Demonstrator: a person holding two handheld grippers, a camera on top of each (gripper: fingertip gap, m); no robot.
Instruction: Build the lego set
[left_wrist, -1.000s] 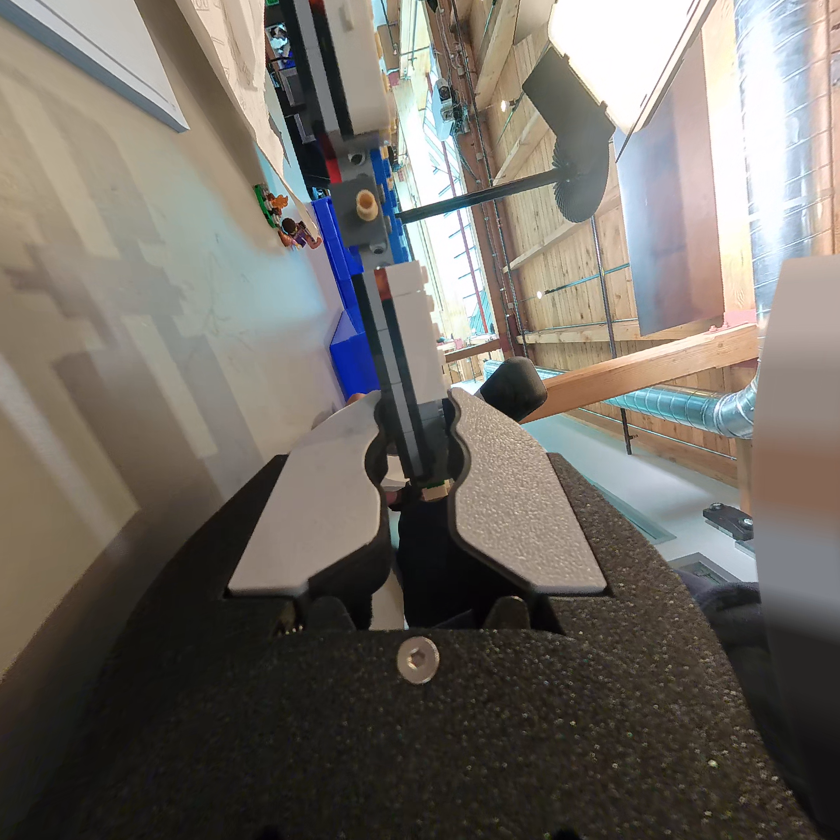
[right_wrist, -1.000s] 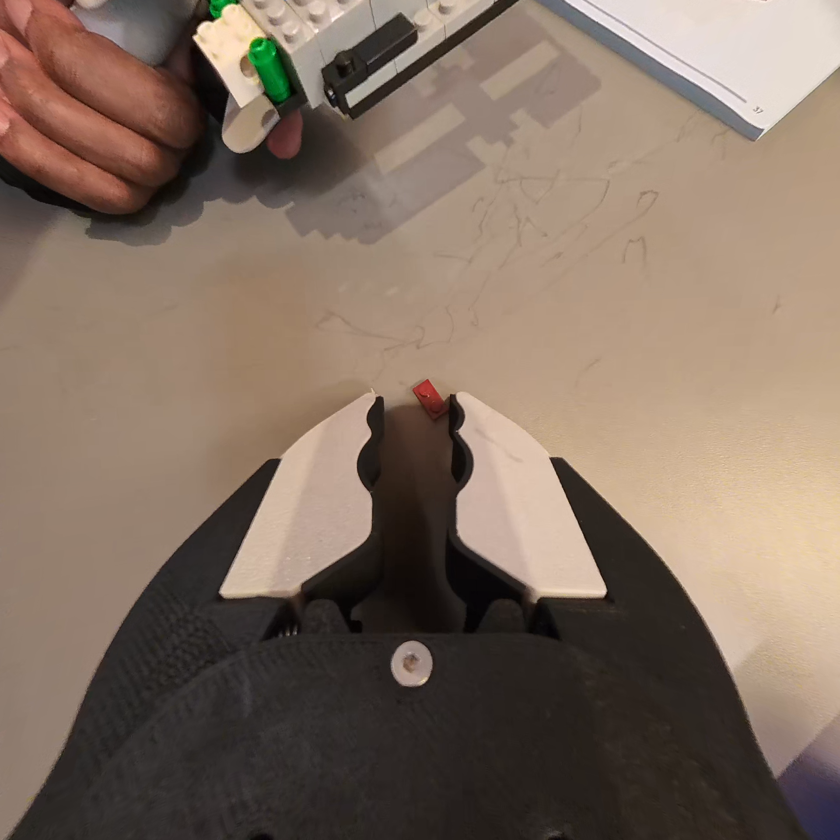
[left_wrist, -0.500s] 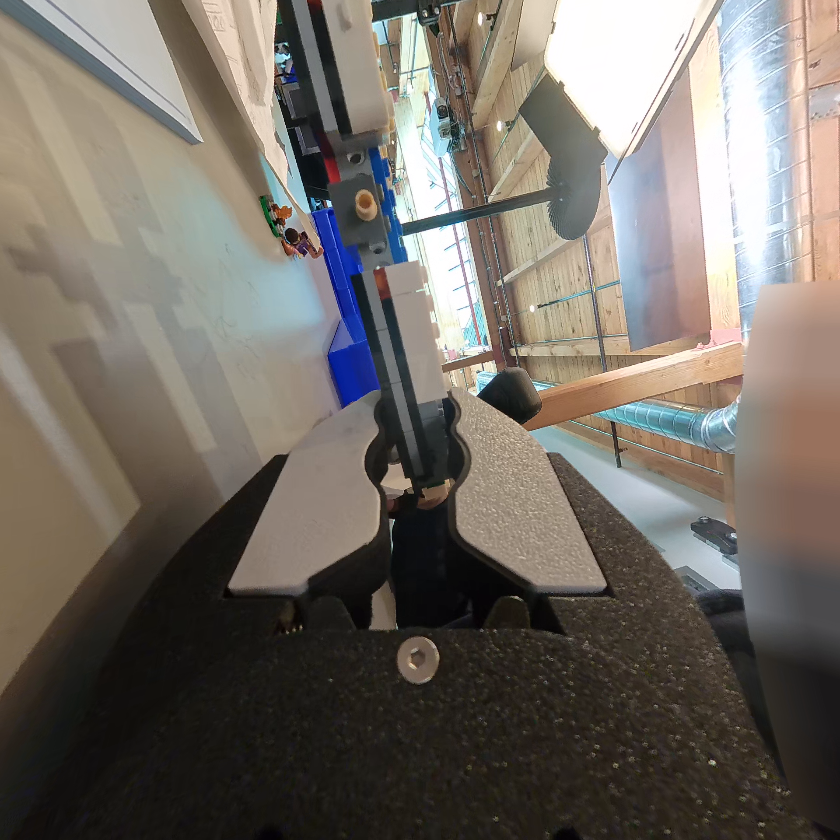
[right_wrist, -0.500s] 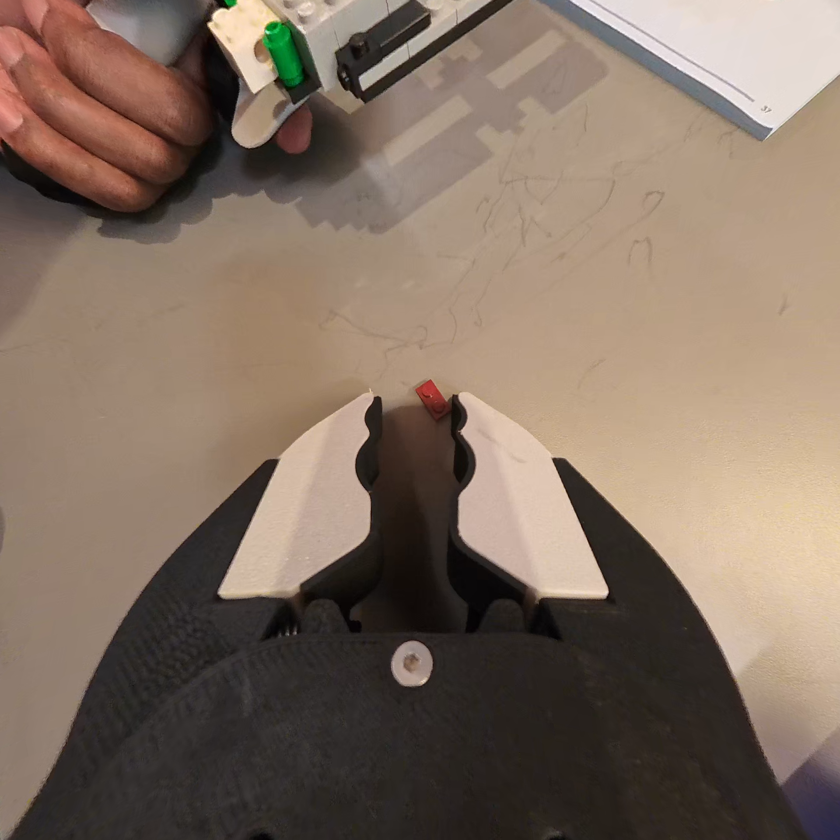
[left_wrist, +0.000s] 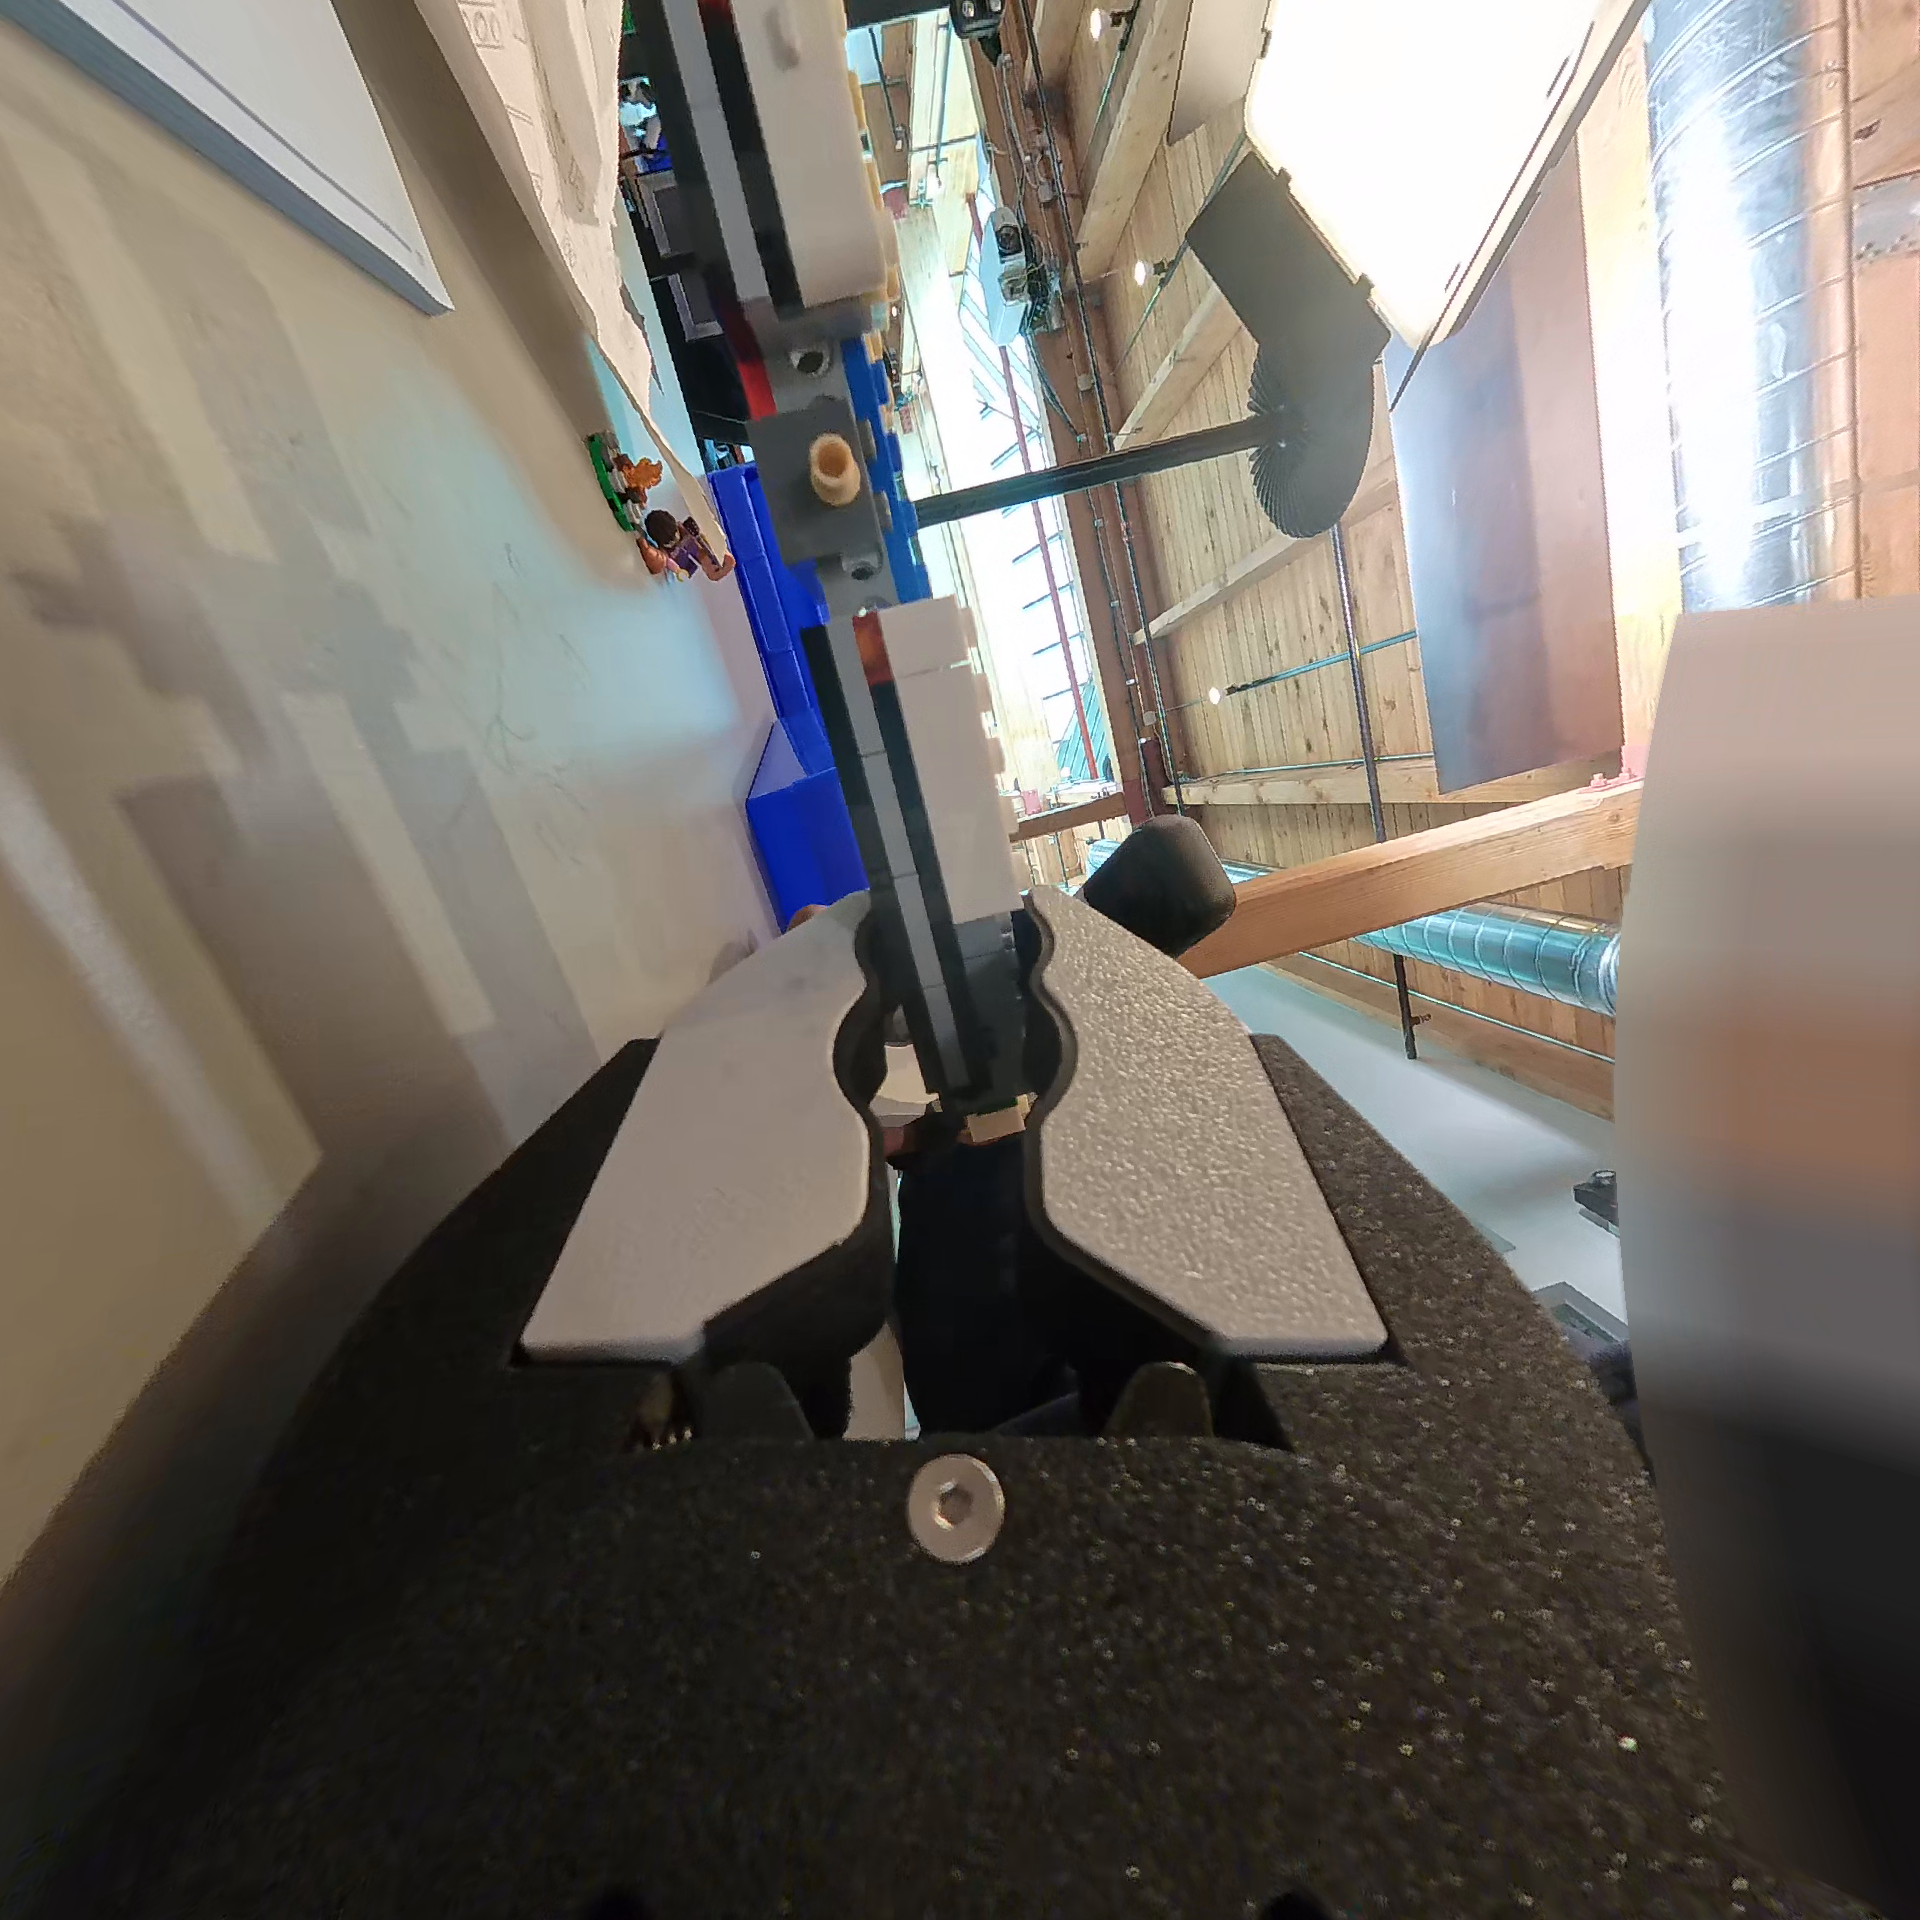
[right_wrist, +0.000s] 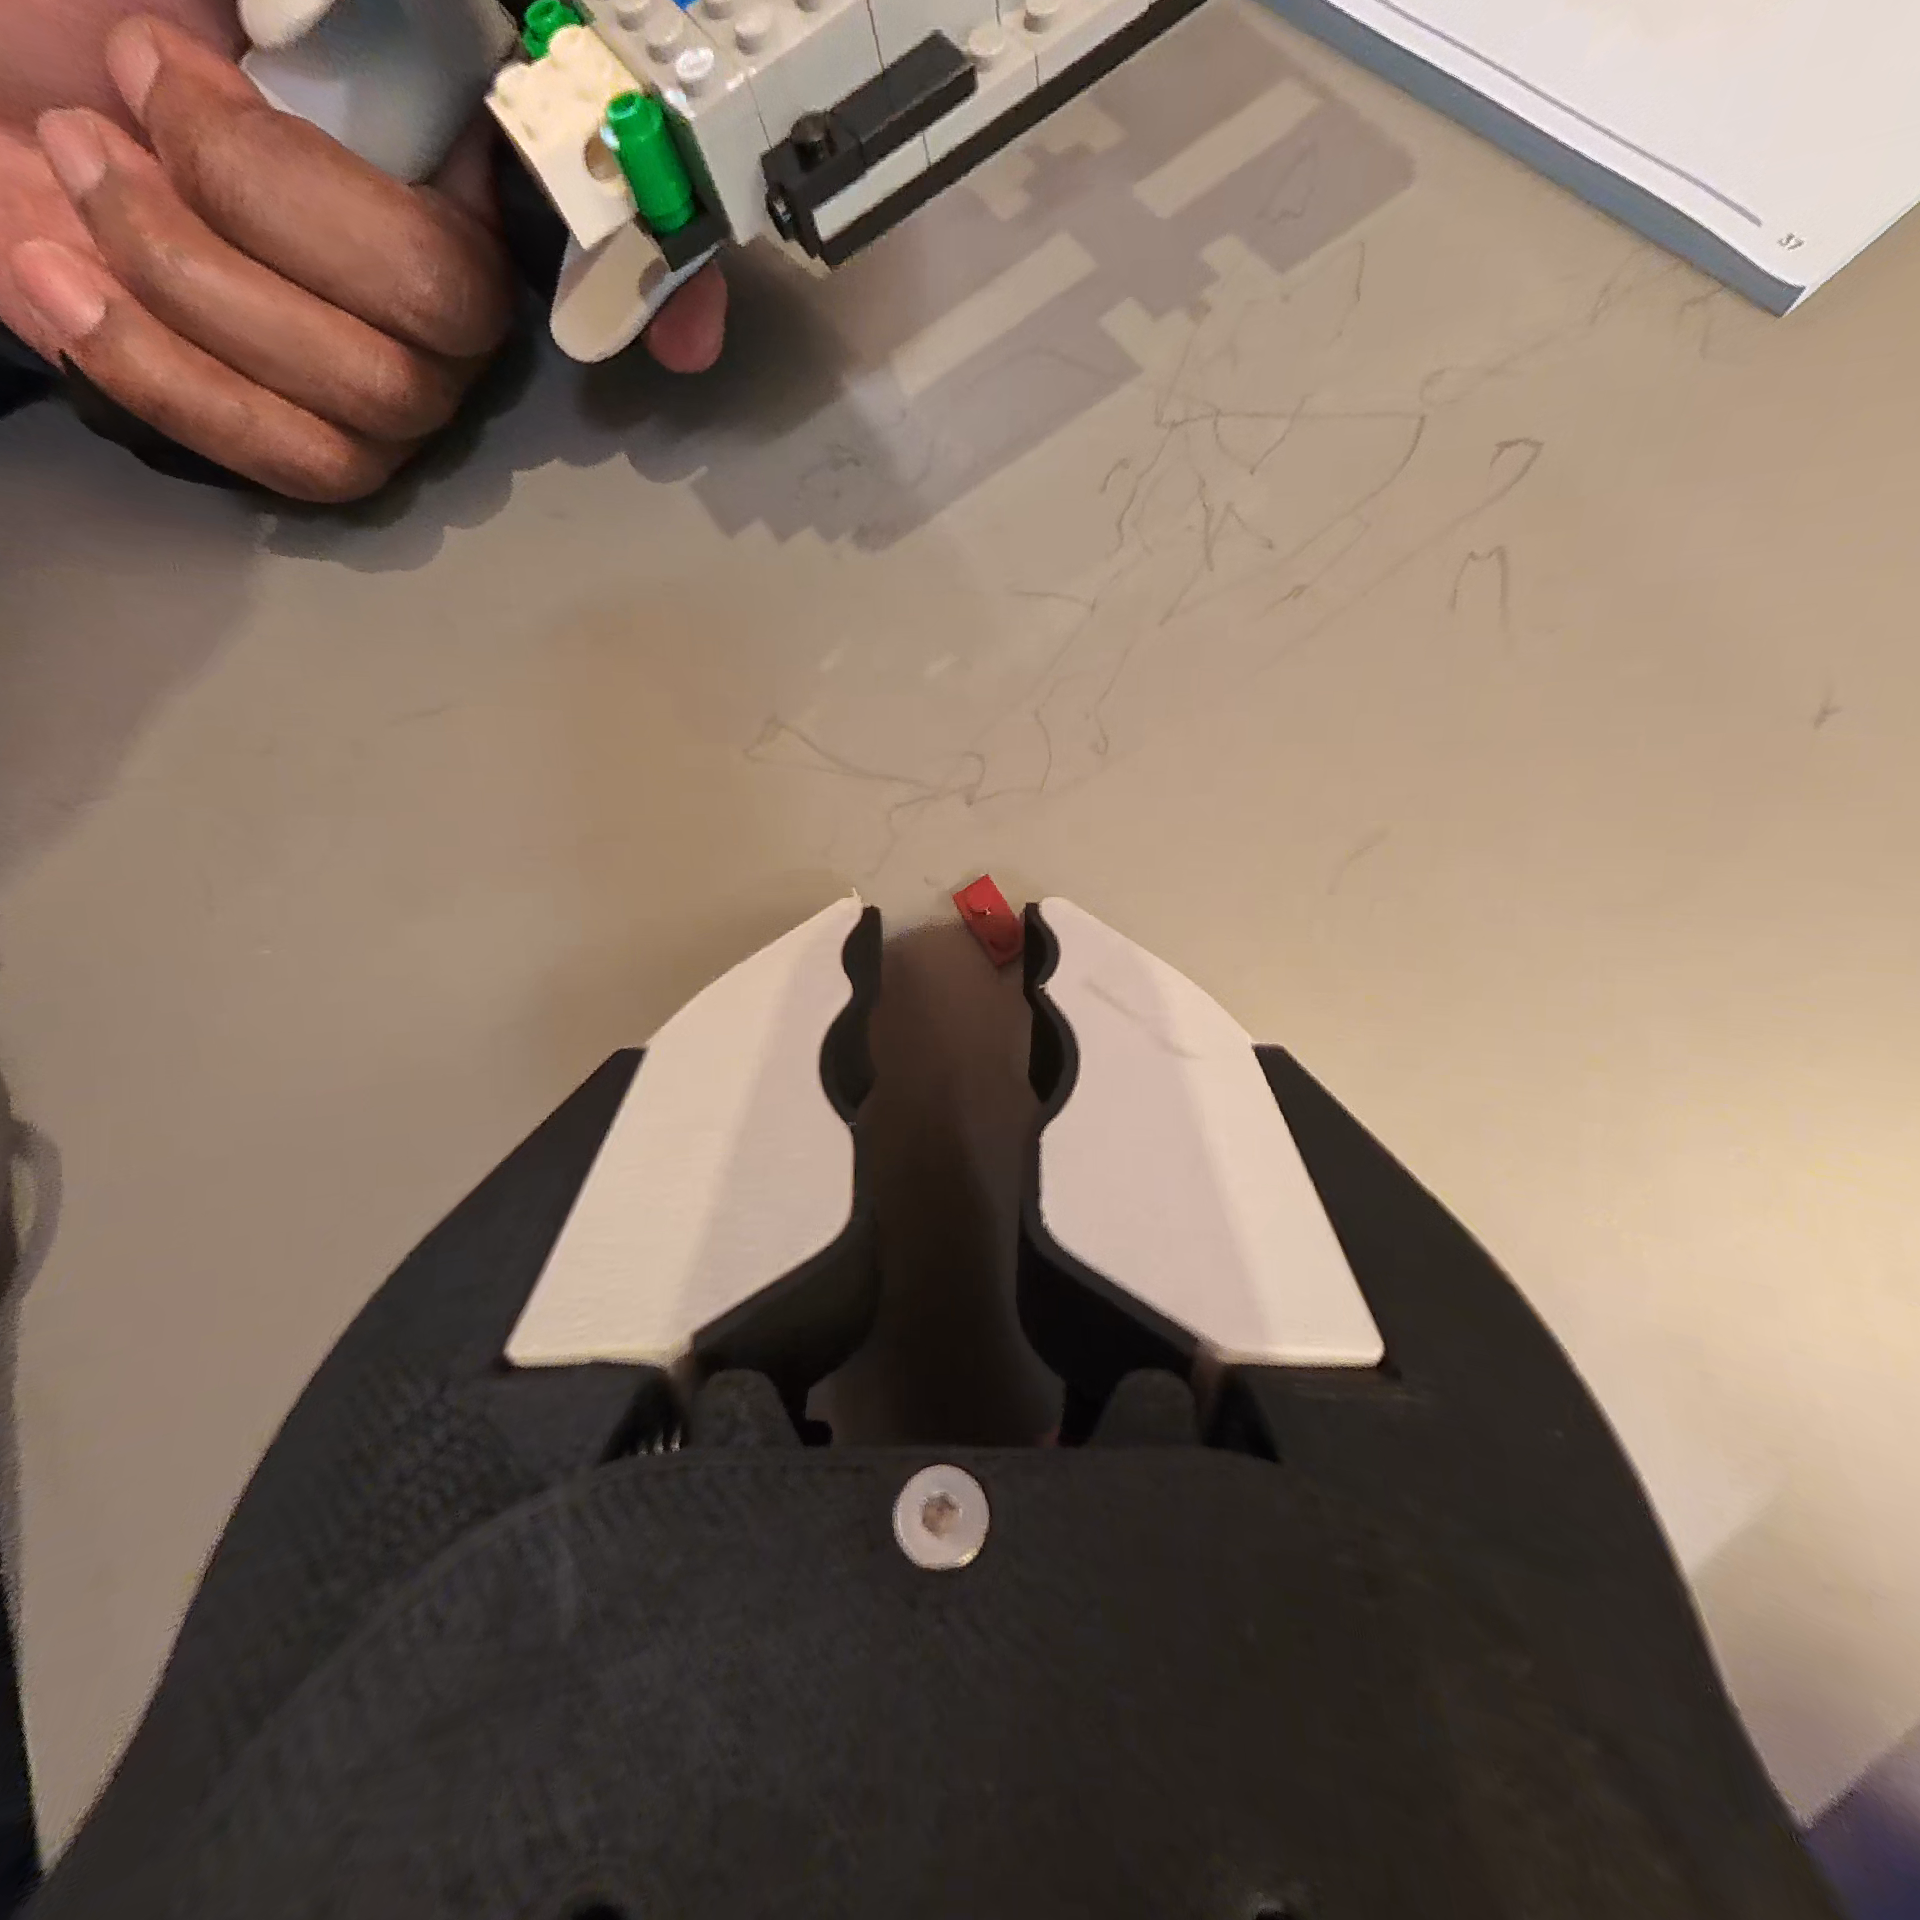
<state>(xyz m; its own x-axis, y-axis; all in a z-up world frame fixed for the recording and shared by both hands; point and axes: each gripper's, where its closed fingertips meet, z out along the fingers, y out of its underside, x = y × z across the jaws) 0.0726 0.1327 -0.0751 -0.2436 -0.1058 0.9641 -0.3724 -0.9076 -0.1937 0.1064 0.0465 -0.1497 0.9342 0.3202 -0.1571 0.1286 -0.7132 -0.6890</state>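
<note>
While clamped on the near end of a long brick model (left_wrist: 940, 790), left gripper (left_wrist: 948, 940) tipped on its side, table (left_wrist: 312, 644) running up the left of its view. Both pads (left_wrist: 1044, 966) pressed against the model's dark edge, grey and black layers between them, white bricks above. Farther along the model: grey block with a tan peg (left_wrist: 831, 480), then more white and black sections. Blue bins (left_wrist: 800, 821) behind it, 2 small figures (left_wrist: 665, 520) on the table beyond, white booklet (left_wrist: 260, 156) at the upper left.

Seen from the right wrist, same model (right_wrist: 790, 135) at the top edge, with green pegs (right_wrist: 649, 156) and a black bar on its end, a hand (right_wrist: 239, 291) beside it at the upper left.

Right gripper (right_wrist: 951, 914) low over the table (right_wrist: 416, 779), jaws narrowly apart, gripping nothing. Small red plate (right_wrist: 987, 914) flat on the table at the tips, just inside the right fingertip (right_wrist: 1049, 925), possibly touching it, clear of the left one. Scribbled marks on the table ahead; booklet corner (right_wrist: 1610, 125) at the upper right.
</note>
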